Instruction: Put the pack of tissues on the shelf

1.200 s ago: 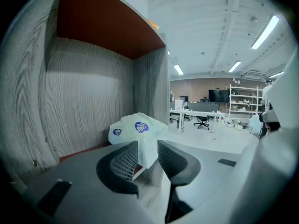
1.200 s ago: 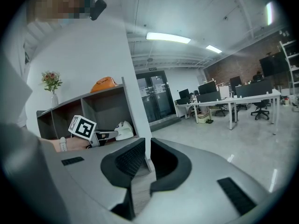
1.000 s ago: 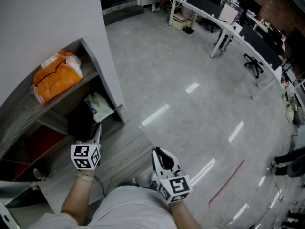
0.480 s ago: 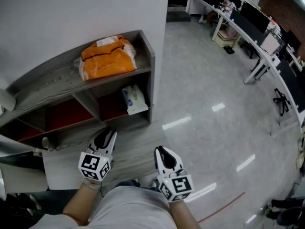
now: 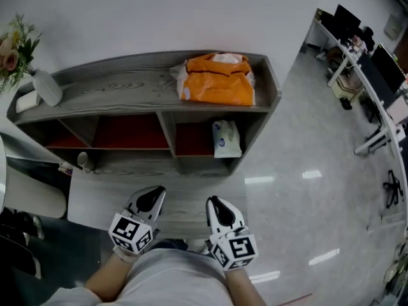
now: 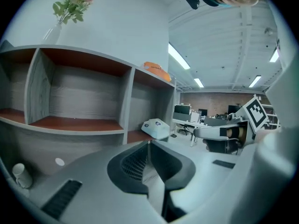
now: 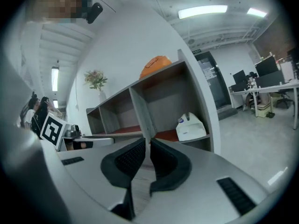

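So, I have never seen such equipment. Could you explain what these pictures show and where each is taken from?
There is no robot: a person holds a tool in each hand. The head view looks down from a camera on the person's head; the two other views come from cameras riding on the tools. The left hand-held gripper is closing its jaws, with nothing between them; the right hand-held gripper is shut and empty. Ahead stands a grey shelf, with an orange bag and a vase of flowers on top and the pack of tissues in its right-hand compartment.

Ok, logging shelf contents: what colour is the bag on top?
The bag is orange; the head view shows it best.
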